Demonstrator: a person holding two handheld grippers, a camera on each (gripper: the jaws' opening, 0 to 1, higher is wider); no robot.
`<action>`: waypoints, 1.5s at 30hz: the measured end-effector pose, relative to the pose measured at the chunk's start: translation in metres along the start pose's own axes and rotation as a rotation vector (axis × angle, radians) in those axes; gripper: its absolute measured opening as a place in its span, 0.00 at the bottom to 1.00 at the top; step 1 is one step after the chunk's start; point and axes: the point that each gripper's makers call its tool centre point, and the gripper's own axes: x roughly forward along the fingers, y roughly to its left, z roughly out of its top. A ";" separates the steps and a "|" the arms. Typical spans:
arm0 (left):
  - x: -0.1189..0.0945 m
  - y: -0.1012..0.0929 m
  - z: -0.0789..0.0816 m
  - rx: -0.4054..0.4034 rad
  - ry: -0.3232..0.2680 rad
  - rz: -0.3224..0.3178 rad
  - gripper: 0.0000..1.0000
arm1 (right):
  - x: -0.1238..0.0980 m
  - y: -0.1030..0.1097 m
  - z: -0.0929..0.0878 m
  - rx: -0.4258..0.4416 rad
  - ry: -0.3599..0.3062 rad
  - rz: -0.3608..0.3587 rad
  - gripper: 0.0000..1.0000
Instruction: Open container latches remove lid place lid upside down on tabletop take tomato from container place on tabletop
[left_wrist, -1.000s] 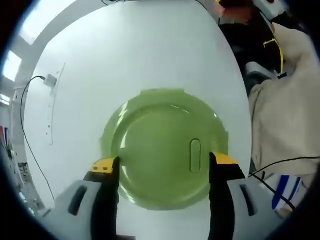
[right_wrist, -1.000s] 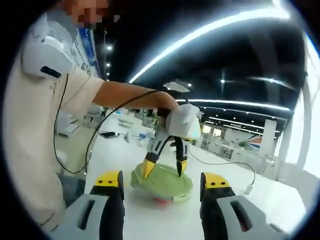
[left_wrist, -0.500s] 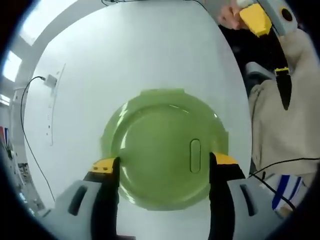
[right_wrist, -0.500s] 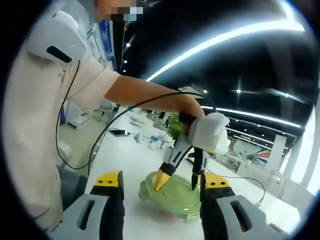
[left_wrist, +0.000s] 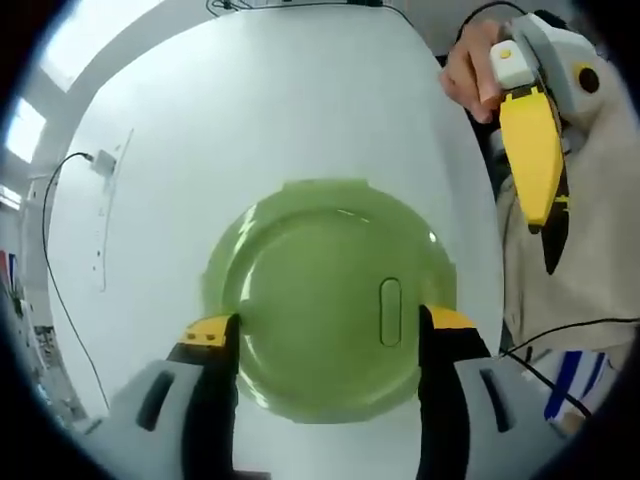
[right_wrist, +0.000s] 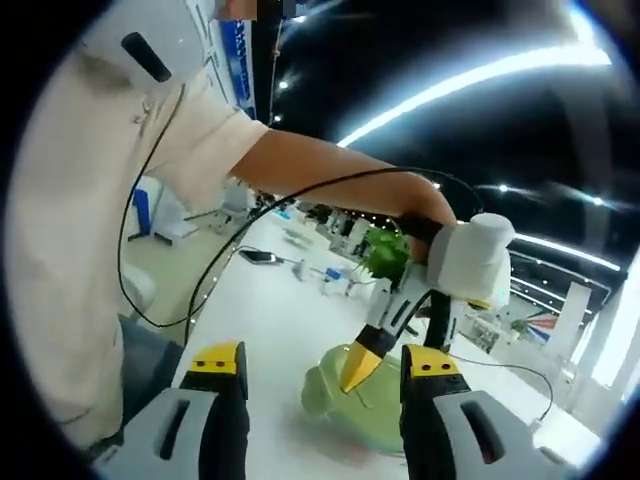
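The white tabletop (left_wrist: 250, 110) spreads wide and bare ahead of the left gripper (left_wrist: 325, 330), with open room on every side of the container. The person's forearm (right_wrist: 330, 165) reaches out over the table, holding that gripper tips-down above the green lid (left_wrist: 330, 300). Its jaws stand apart, released, straddling the lid's near rim. The round lid sits on the container, a slot-shaped tab by the right jaw. The right gripper (right_wrist: 325, 365) is held off to the side, its jaws apart and empty.
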 end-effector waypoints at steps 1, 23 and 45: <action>0.000 0.000 0.000 0.000 -0.001 0.000 0.66 | 0.001 0.002 0.000 -0.004 -0.004 0.005 0.56; 0.000 -0.001 0.000 0.003 0.035 -0.002 0.66 | 0.012 0.013 0.002 -0.183 -0.050 -0.021 0.55; 0.001 0.000 0.000 0.003 0.036 -0.002 0.66 | 0.039 0.022 -0.021 -0.644 0.000 0.000 0.47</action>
